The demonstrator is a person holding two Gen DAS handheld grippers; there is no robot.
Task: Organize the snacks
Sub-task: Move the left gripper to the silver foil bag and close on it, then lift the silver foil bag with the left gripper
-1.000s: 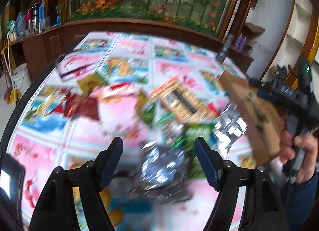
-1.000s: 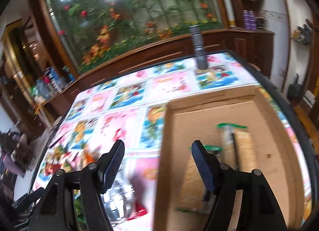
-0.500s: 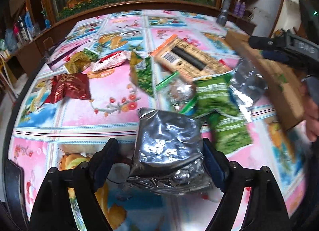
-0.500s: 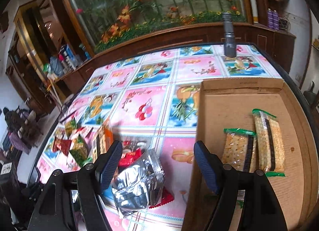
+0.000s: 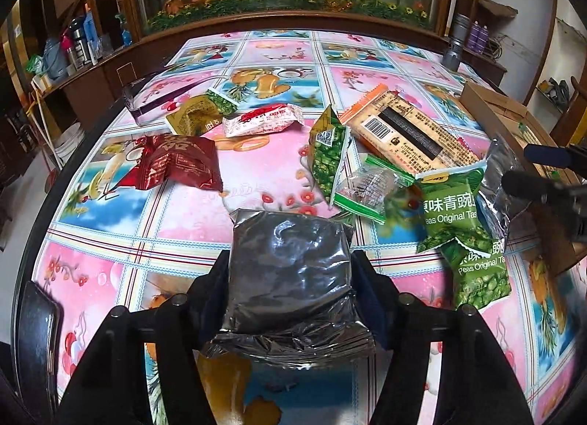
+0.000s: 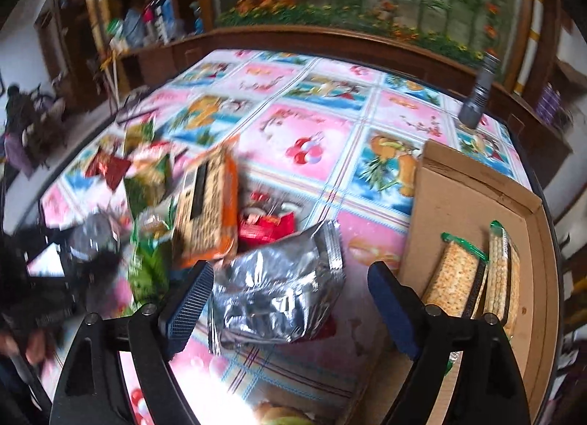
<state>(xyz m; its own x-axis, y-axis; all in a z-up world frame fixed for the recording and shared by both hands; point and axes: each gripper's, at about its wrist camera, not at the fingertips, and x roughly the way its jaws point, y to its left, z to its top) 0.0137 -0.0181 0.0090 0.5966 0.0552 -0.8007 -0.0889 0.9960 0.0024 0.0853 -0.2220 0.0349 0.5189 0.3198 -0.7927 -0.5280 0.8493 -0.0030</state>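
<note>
Left wrist view: left gripper (image 5: 290,278) was clamped on a dark silver foil pouch (image 5: 290,271), both fingers pressed against its sides, crimped seam toward the camera, foil wrinkled and glossy. It sat at the near edge of the tablecloth (image 5: 110,241). Loose snacks were spread beyond it — a red packet (image 5: 176,162), a white-and-red wrapper (image 5: 262,118), a yellow-green packet (image 5: 200,113), a small green pea bag (image 5: 326,153), a long cracker pack with a barcode (image 5: 411,135), a clear wrapper with green ends (image 5: 367,186), and 2 green pea bags (image 5: 462,227) overlapping at right. Only a corner of the cardboard tray (image 5: 491,106) showed at far right; its contents were not visible here. A grey cylinder (image 5: 455,43) stood at the far table edge.

Right wrist view: right gripper (image 6: 290,300) was spread wide, gripping nothing, with a second, crumpled silver foil bag (image 6: 279,285) lying on the cloth between its fingers but not touching them. This view showed the inside of the cardboard tray (image 6: 451,212) — 2 cracker packs (image 6: 477,274) with green ends, side by side along its right wall. The orange cracker pack (image 6: 209,205) lay just beyond the foil bag, with a red wrapper (image 6: 264,227) beside it. The left side was motion-blurred; the left gripper was hard to make out there.
</note>
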